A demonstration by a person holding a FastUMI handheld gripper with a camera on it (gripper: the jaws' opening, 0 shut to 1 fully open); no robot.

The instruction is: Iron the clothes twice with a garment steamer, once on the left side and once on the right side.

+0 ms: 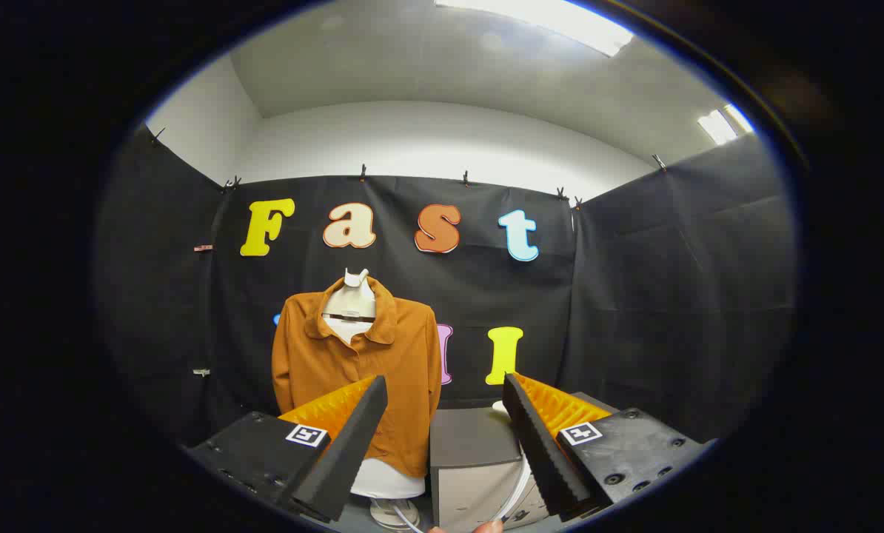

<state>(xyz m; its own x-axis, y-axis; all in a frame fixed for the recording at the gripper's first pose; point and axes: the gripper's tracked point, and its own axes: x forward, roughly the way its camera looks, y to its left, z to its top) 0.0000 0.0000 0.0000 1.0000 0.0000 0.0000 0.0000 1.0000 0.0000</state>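
A brown collared shirt [353, 355] hangs on a white dress form [350, 300] that stands beyond my left finger. My gripper [446, 389] is open, its fingers wide apart with nothing between them. Between the fingers and farther off stands a grey box [471, 459], with a white cord or hose [517, 488] curving down its right side. A small white part [498, 406] peeks over the box top by my right finger; I cannot tell what it is.
The dress form's white base [392, 511] sits low beside the grey box. Black cloth walls close the booth at the back and on both sides. A fingertip [486, 527] shows at the very bottom, between my fingers.
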